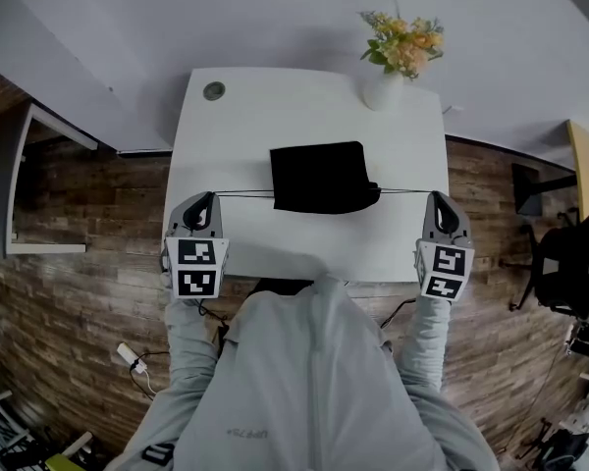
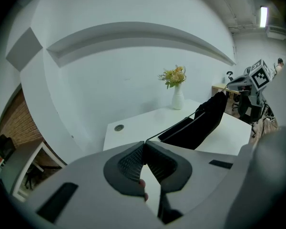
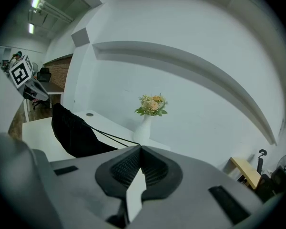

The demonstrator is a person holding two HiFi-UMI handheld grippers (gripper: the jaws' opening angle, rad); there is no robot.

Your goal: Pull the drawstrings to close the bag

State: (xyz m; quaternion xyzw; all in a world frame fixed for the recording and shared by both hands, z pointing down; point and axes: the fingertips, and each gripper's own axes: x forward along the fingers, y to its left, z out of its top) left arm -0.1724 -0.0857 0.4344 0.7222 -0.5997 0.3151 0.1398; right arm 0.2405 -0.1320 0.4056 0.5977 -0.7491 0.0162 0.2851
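Overhead, a black drawstring bag (image 1: 319, 177) is lying near the middle of a white table (image 1: 275, 106), its mouth edge facing the person and puckering toward the right. Two thin black cords are running out of that edge in a nearly straight, taut line, one to each side.

On the left, the left gripper (image 1: 204, 199) is sitting just over the table's near left edge, and its jaws are clamping together on the end of the left drawstring (image 1: 243, 194). In the left gripper view the ribbed pads are meeting with the cord pinched at their tips.

On the right, the right gripper (image 1: 438, 202) is mirroring it near the table's right edge, its jaws pressing tight on the right drawstring (image 1: 402, 191).

At the table's far right corner a white vase (image 1: 383, 91) is standing upright, holding yellow and orange flowers (image 1: 404, 42). A round cable grommet (image 1: 214, 91) is showing at the far left corner.
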